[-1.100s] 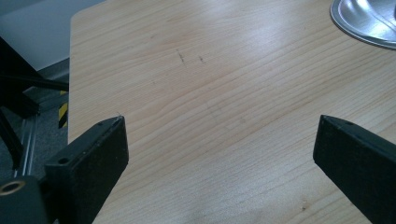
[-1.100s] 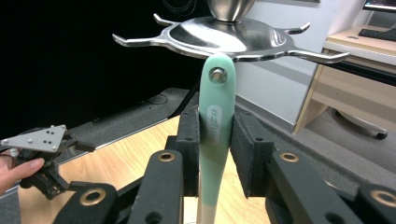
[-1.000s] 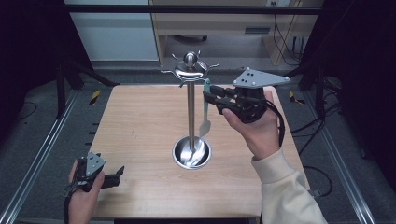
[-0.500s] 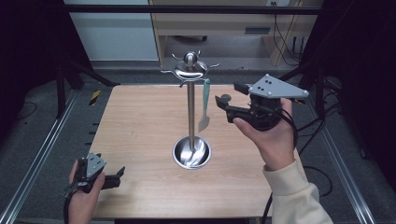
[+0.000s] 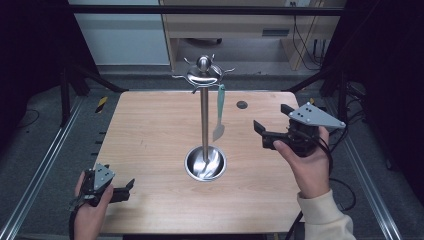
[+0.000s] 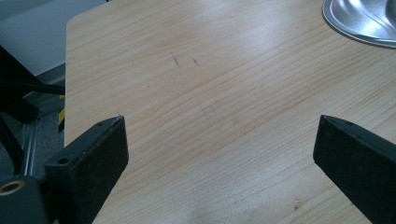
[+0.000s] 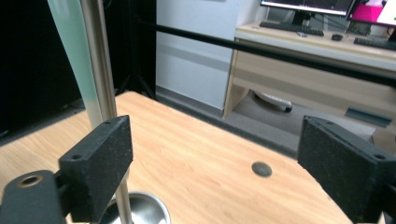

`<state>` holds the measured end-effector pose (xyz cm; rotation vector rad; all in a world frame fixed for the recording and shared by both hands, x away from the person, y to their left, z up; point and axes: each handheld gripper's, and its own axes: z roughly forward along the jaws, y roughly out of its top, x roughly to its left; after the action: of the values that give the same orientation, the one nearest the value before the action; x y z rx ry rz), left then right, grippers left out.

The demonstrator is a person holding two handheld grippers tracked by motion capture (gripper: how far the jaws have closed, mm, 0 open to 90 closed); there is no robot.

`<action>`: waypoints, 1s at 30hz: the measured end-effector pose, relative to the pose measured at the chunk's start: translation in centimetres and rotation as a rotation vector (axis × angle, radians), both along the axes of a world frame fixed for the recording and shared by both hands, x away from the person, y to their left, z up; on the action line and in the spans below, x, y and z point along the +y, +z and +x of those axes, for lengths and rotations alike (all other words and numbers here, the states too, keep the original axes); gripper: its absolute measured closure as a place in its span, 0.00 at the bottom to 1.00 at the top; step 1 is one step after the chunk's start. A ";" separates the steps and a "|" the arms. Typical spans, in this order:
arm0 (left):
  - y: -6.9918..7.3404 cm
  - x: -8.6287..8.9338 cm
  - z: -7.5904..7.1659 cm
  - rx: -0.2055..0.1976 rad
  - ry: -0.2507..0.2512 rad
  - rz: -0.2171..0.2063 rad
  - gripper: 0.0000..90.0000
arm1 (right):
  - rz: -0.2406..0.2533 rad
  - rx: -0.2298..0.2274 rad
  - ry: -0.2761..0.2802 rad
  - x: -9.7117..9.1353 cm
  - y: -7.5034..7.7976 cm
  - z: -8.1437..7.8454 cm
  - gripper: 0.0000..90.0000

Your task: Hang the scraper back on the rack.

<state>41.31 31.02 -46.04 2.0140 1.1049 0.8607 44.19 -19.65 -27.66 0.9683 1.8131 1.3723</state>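
Note:
A metal stand [image 5: 204, 120] rises from a round dish base [image 5: 205, 163] at the table's middle, with hooks around its top [image 5: 204, 72]. A utensil [image 5: 220, 112] with a pale green handle and a metal blade hangs from a hook on the right. My right gripper [image 5: 267, 125] is held to the right of it, apart from it. Its jaws have just been opening and stand open with nothing between them. In the right gripper view the gripper [image 7: 215, 158] faces the pole [image 7: 100, 70] and the green handle [image 7: 70, 46]. My left gripper [image 5: 127, 190] rests open at the table's near left corner.
The wooden table [image 5: 150, 130] has a small dark hole [image 5: 242, 104] right of the stand. In the left gripper view, bare wood lies between the jaws [image 6: 219, 149] and the dish rim [image 6: 359, 23] sits at the top right. Metal rails run along both sides of the table.
The right gripper let go of the green-handled utensil, opened, and drew away to the right and downward. The utensil now hangs free from its hook. The left gripper has stayed put.

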 end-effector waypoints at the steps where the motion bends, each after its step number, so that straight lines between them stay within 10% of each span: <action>1: 0.0 0.0 0.0 0.000 -0.001 0.000 0.03 | 0.000 0.000 0.000 0.0 0.0 0.0 0.11; 16: -0.1 0.2 0.2 0.007 0.006 0.000 0.03 | -0.007 0.110 -0.037 -0.6 -8.1 -0.2 0.10; 20: -0.1 -0.1 0.1 0.007 -0.004 0.008 0.03 | -0.073 0.120 -0.055 -0.7 -10.2 -0.2 0.11; 30: -0.1 -0.1 0.1 0.006 -0.005 0.007 0.03 | -0.107 0.152 -0.094 -1.2 -13.0 0.1 0.12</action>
<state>41.40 30.94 -46.11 2.0248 1.1017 0.8579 44.33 -20.86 -40.65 1.1119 1.9061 1.1602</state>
